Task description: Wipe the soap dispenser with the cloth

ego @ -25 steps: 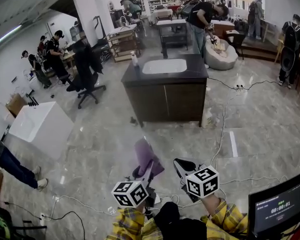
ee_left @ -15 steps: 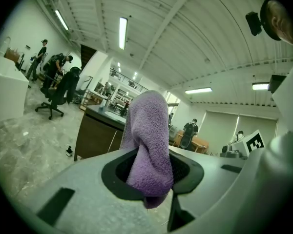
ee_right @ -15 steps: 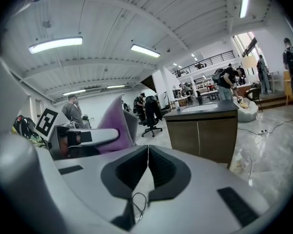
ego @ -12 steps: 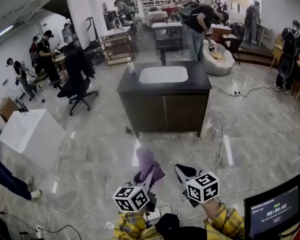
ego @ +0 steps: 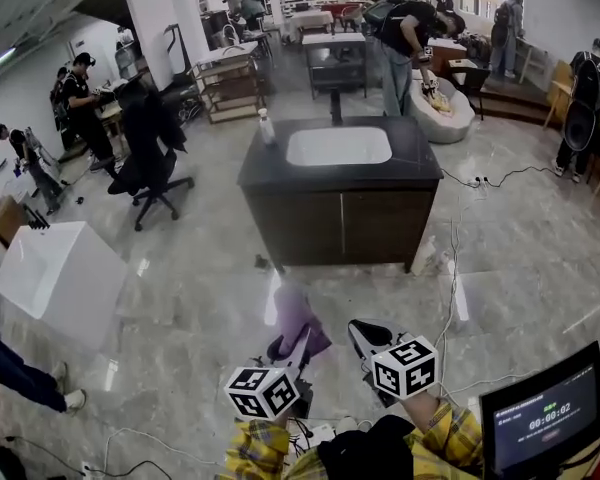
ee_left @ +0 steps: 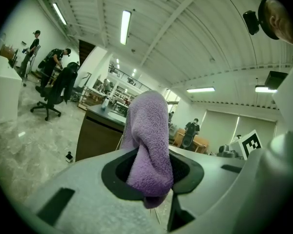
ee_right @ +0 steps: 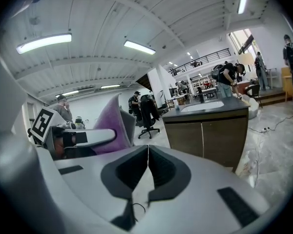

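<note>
– Head view: why is your left gripper (ego: 300, 346) pinching the cloth (ego: 297, 318)?
– So the cloth stands up beyond the jaws, ready to wipe. The dispenser (ego: 266, 126) sits far ahead of both jaws, on the counter (ego: 280, 173) corner.
– And your right gripper (ego: 366, 333)?
– Jaws pressed together, nothing between them. It's likely spare for steadying the dispenser.

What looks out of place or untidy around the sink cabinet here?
Nothing is spilled or damaged. The soap dispenser stands upright on the sink cabinet's back left corner. Only the floor is untidy: loose cables trail past the cabinet's right side, and a small dark object lies by its left front corner.
</note>
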`<move>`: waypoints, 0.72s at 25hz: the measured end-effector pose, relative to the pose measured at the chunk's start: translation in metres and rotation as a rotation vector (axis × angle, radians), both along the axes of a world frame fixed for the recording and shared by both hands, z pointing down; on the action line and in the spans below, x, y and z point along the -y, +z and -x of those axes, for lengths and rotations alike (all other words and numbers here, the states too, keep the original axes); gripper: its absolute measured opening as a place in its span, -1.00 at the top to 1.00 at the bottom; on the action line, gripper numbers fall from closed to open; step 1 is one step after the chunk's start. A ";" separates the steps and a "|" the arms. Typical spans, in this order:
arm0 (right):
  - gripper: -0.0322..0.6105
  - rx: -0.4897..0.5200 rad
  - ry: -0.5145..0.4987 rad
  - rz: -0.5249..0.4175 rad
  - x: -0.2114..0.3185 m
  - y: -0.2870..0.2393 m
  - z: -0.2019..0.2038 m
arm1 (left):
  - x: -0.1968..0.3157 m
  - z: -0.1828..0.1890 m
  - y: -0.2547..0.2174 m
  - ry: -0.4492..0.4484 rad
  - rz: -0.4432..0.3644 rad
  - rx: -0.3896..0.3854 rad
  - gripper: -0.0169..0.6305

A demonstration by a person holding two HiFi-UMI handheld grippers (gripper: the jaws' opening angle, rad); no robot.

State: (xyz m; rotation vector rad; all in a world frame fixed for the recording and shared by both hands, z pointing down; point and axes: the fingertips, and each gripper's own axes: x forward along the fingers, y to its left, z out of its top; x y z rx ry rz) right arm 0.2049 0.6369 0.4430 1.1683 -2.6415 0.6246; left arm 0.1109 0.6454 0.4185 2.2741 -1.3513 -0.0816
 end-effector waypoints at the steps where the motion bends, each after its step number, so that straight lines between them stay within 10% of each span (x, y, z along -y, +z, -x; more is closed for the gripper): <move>1: 0.88 -0.004 -0.002 0.008 0.006 0.001 0.004 | 0.006 0.004 0.001 -0.003 0.005 -0.005 0.70; 18: 0.88 0.016 -0.080 -0.034 0.155 -0.008 0.048 | 0.126 0.043 -0.003 -0.095 -0.014 0.003 0.70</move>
